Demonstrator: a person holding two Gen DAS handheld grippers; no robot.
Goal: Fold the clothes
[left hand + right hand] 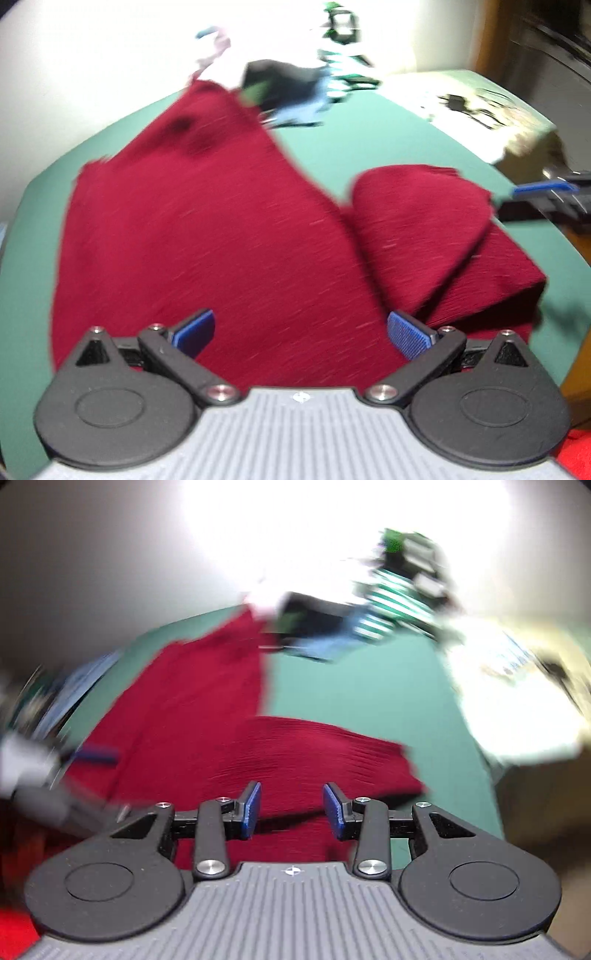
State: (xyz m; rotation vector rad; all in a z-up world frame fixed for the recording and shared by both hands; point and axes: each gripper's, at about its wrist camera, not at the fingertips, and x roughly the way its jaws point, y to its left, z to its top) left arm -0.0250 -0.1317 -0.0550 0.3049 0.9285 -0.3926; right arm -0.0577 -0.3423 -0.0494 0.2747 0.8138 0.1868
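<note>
The left tool [301,332] hangs over the dark red garment [207,236] with its blue pads spread wide and nothing between them. The right tool [291,810] has its pads apart too, more narrowly, with only cloth below them and none pinched. Both views are smeared by motion, so whether either tool touches the fabric is hard to say.

The garment lies on the green counter [354,136], filling the middle of the left view from 6 o'clock up toward 11 o'clock. One part is doubled over at 3 o'clock into a rounded flap [421,206], with a layered edge showing beneath it. The larger panel lies flat and looks knitted or ribbed, with a ragged far hem.

The job appears to be between folds: one side is turned in, the other is still open. The next move likely calls for closing each tool on an edge of the flat panel and carrying it over evenly.

A heap of other clothes [295,92] waits at 12 o'clock.
</note>
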